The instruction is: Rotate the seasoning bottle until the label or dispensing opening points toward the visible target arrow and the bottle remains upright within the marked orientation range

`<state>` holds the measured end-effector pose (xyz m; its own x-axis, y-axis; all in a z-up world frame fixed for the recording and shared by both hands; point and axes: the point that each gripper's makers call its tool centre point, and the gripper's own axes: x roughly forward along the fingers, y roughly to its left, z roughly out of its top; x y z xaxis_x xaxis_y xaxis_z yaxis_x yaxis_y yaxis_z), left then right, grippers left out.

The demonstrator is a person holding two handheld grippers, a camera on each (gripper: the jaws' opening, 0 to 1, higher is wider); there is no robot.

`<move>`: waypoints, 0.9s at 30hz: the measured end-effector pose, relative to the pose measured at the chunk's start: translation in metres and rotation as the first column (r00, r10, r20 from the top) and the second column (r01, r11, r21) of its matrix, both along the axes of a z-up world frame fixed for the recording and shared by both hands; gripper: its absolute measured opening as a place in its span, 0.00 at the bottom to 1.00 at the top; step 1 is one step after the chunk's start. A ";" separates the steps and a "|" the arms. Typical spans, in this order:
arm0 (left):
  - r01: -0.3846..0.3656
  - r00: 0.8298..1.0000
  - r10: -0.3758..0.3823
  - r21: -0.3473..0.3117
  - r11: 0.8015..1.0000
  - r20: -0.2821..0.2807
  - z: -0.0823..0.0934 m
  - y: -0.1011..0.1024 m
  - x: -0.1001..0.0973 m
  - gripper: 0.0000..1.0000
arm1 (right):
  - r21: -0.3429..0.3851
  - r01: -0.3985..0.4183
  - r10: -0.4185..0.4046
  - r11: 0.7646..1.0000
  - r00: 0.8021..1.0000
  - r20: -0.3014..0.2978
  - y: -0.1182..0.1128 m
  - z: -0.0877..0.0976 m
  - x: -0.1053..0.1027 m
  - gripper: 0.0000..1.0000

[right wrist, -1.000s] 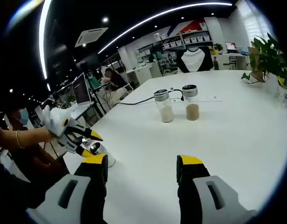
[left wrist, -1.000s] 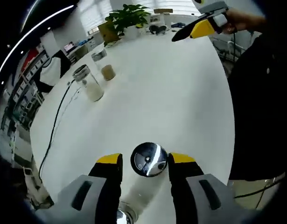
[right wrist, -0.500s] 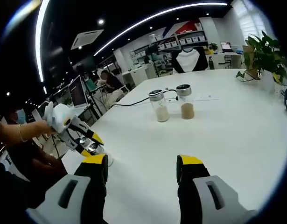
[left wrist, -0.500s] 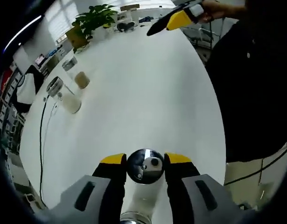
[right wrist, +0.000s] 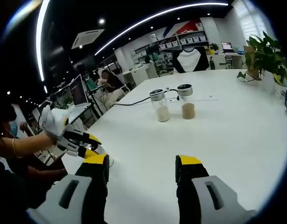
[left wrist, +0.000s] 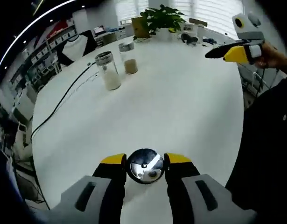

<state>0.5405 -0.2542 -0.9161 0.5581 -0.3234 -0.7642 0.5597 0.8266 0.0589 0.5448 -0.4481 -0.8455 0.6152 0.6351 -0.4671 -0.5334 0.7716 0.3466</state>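
The seasoning bottle (left wrist: 145, 167) shows from above as a shiny metal cap. My left gripper (left wrist: 145, 159) is shut on it, both yellow pads touching the cap's sides. In the right gripper view, that left gripper (right wrist: 88, 145) sits at the left, held by a white-gloved hand (right wrist: 53, 122) near the table's edge; a bit of the bottle's glass (right wrist: 108, 161) peeks out beside my own jaw. My right gripper (right wrist: 143, 160) hangs open over the white table (right wrist: 236, 130), nothing between its fingers. In the left gripper view it (left wrist: 229, 52) hovers at the upper right.
Two more glass seasoning bottles (left wrist: 108, 71) (left wrist: 129, 59) stand side by side farther along the table, also seen as bottles (right wrist: 159, 105) (right wrist: 186, 101). A black cable (left wrist: 64, 97) runs toward them. A potted plant (left wrist: 162, 19) stands at the far end. A person's dark clothing (left wrist: 267, 140) borders the table.
The left jaws closed from a slight gap onto the bottle cap. The left view then swung strongly, so the table and far bottles sit differently. The right gripper stayed open and almost still.
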 end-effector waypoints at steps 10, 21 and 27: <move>-0.267 0.944 0.273 -0.058 0.962 0.187 0.002 0.010 -0.003 0.34 | -0.017 -0.042 0.041 0.999 0.999 -0.014 0.011 -0.003 -0.003 0.56; -0.221 0.948 0.235 -0.089 0.971 0.215 -0.006 0.018 -0.019 0.44 | -0.022 -0.090 0.090 0.996 0.996 -0.013 0.023 -0.001 -0.006 0.56; -0.184 0.942 0.226 -0.179 0.966 0.248 -0.008 0.017 -0.022 0.42 | -0.041 -0.127 0.126 0.991 0.992 -0.029 0.026 -0.004 -0.012 0.56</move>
